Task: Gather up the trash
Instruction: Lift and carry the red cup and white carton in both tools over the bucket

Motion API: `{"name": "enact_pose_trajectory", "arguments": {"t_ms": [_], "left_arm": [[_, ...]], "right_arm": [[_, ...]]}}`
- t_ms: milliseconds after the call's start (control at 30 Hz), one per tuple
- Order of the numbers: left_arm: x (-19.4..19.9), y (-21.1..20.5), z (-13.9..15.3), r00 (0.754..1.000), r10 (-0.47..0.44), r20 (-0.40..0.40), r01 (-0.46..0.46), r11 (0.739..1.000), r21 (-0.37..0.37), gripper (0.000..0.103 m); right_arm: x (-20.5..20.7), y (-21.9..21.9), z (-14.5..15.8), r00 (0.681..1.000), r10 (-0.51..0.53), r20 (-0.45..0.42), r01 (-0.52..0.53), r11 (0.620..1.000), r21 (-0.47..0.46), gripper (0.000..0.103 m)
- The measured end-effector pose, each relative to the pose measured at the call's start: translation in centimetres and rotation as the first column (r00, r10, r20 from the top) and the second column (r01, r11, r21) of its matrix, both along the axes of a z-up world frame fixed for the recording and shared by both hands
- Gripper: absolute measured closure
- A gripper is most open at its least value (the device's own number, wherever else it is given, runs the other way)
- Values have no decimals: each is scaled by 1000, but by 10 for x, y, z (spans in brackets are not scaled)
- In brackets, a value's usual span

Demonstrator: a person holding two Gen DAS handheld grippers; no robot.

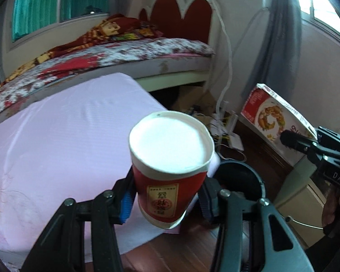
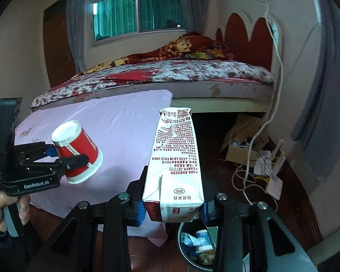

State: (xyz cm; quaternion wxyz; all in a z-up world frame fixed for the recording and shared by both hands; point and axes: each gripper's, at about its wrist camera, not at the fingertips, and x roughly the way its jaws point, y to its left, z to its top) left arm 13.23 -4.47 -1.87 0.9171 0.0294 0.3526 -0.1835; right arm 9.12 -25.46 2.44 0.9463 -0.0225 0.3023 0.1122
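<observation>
- Left wrist view: the left gripper (image 1: 167, 200) is clamped on one red paper cup (image 1: 170, 165), held bottom-up over the edge of the worktop (image 1: 56, 136) with its pink cloth. One dark bin (image 1: 240, 176) stands on the floor just behind the cup, partly hidden by it. The pads grip the cup low on its tapered wall, so it could slide out before it is over the bin; a harder squeeze would likely crush it.
- The right gripper (image 1: 290, 140) shows at the right edge with one carton (image 1: 276, 115) in it.
- Right wrist view: the right gripper (image 2: 172, 210) holds one milk carton (image 2: 176, 165) by its lower end, the long body sticking forward and up. Gripped so far from its middle, the carton could pivot between the pads and fall outside the bin.
- The bin (image 2: 183, 247) lies right below, already holding several crumpled pieces, too jumbled to count.
- The left gripper (image 2: 77, 158) carries its cup (image 2: 77, 151) well left of the bin; letting go early would land it on the worktop or floor.
</observation>
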Motion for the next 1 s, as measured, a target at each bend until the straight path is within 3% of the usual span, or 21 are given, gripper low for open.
{"name": "enact_pose_trajectory", "arguments": {"t_ms": [300,767,1000], "left_arm": [[-13,-50,-2,992,-124,-5,124,992,5,54],[-20,-109,-22,976,-212,-48,213,977,16,54],[-25,-133,-36,964,-252,-80,253,968,3,54]], "right_arm": [[-34,-36,-5,998,-58,0,58,998,-18,64],[-54,-94,-32,985,-163,-50,162,987,-25,64],[-53,-114,-46,975,-215,-59,211,975,-71,64]]}}
